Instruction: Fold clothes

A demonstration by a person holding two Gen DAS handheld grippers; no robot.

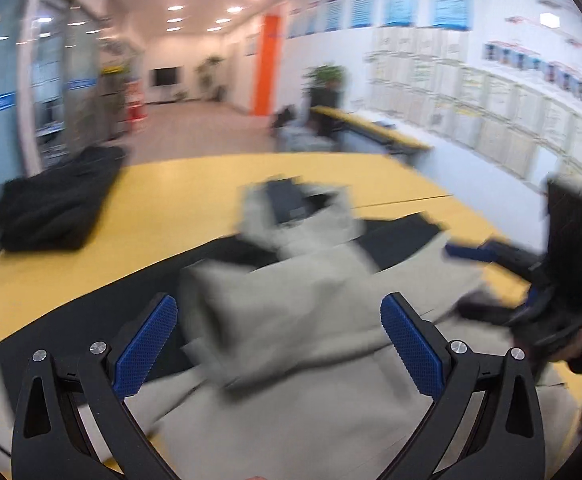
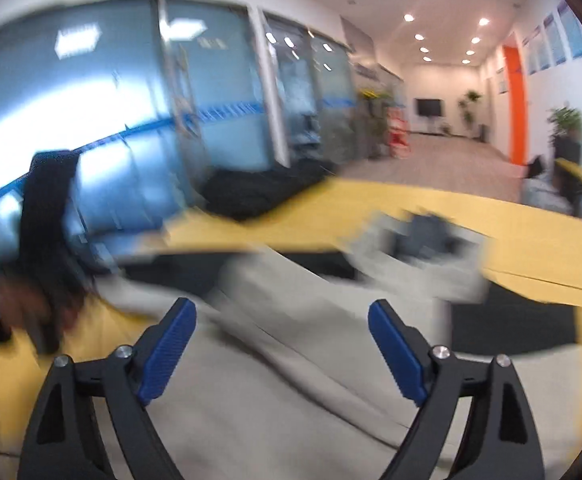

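Blue-padded jaws of the left gripper stand wide apart just above a light grey garment, holding nothing. Those of the right gripper are likewise spread and empty over the same cloth. That garment, apparently a hoodie, though motion blur hides detail, lies spread on a black mat over the yellow worktop, its dark-lined hood pointing toward the far edge. Toward the far left corner sits a heap of black clothing.
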